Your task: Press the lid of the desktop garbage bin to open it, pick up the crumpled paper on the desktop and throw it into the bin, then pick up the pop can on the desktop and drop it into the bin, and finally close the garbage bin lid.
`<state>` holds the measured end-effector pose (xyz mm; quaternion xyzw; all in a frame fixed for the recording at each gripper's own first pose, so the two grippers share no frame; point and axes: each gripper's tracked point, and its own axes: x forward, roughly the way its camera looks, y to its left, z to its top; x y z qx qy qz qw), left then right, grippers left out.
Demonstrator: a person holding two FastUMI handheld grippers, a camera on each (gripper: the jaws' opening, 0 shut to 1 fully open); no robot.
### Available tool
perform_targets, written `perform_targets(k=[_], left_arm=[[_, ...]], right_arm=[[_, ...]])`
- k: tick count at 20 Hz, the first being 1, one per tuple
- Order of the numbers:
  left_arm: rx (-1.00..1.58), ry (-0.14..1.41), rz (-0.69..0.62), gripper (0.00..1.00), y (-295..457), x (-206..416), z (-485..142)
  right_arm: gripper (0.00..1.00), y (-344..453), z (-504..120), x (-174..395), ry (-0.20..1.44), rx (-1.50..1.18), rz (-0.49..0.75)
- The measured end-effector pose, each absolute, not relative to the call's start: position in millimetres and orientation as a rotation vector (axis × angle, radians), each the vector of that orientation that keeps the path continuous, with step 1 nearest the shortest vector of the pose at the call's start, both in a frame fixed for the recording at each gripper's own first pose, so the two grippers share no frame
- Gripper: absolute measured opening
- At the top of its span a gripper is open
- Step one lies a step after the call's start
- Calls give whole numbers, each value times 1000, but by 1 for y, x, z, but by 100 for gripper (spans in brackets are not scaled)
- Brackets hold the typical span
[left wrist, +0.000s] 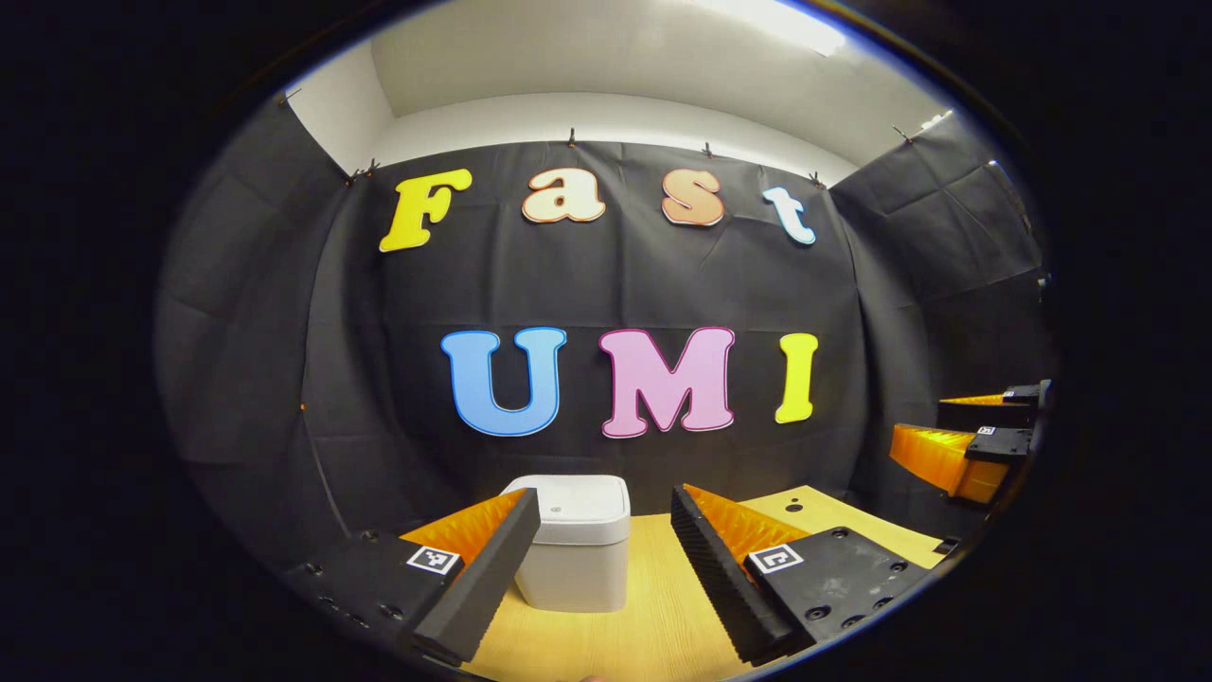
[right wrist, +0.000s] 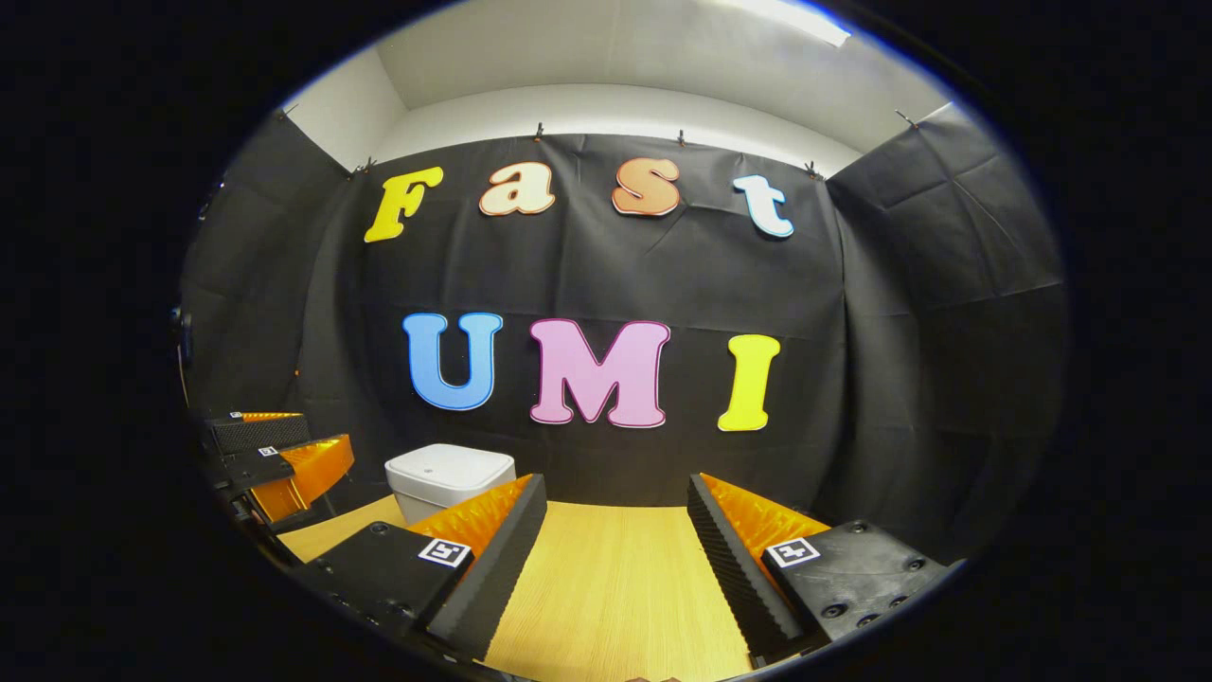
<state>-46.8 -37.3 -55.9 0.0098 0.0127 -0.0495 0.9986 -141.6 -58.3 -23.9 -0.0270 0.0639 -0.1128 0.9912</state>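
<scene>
Facing the bin (left wrist: 579, 540), lid down, I hold the left gripper (left wrist: 606, 559) spread, lined up for pressing. Right gripper (right wrist: 615, 559) spread too, empty.

A recording booth set up indoors, not a lived-in home; black cloth (left wrist: 284, 313) hangs as the back and side walls, creased and pinned along its top edge with small clips (left wrist: 571, 138); above the cloth a plain white wall (right wrist: 606, 109) and ceiling show, lit by a bright strip light (left wrist: 776, 21) overhead; a light wood-grain desktop (right wrist: 615, 578) runs up to the cloth at its far edge, with round dark holes (left wrist: 793, 507) near its far right corner; a small white lidded bin (left wrist: 578, 549) stands on it towards the far edge, the sole household item; the staging reads as a test or data-collection cell.
</scene>
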Motion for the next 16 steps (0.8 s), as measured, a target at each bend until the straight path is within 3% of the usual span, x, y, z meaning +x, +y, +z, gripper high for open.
perform_targets(k=[16], left_arm=[[14, 48, -119, 95, -36, -53, -68]], right_arm=[[96, -55, -22, -151, 110, -51, -256]])
